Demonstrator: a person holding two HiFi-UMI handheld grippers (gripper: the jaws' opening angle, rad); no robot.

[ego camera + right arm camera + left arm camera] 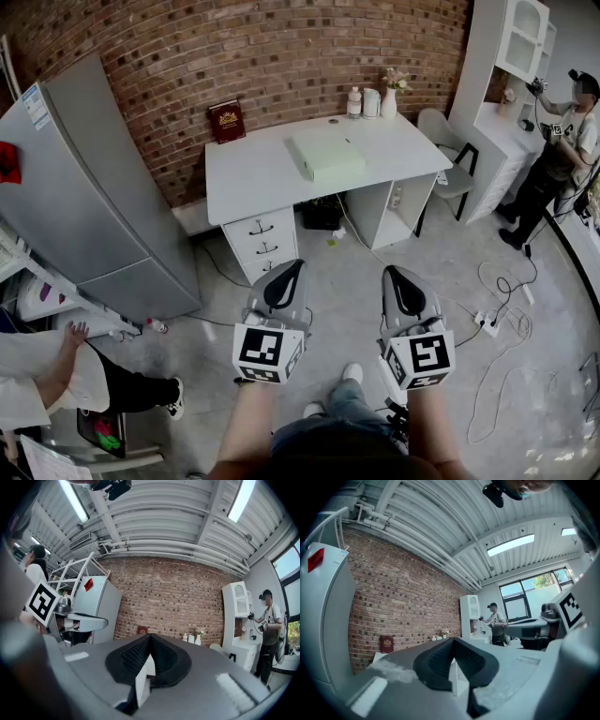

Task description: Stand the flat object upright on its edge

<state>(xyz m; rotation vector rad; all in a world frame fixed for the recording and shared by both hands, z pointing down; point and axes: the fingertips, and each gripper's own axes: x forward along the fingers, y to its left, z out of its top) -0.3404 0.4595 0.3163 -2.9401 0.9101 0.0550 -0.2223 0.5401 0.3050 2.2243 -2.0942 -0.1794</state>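
The pale green flat box [325, 157] lies flat on the white table [246, 184], well ahead of both grippers and roughly in line with the gap between them. Beyond it from the grippers, a red book [226, 121] leans upright against the brick wall [281, 47], ahead and to the left. A few bottles [362, 101] and a vase [388, 97] stand at the table's far right corner.

The left gripper [289, 270] and the right gripper [396, 275] are held side by side, level, over the floor [337, 272] and well short of the table. In each gripper view the dark pads meet at the tips with nothing between them, so both grippers are closed and empty.

A grey refrigerator [89, 187] stands left of the left gripper. A person [555, 155] stands far off to the right of the right gripper.
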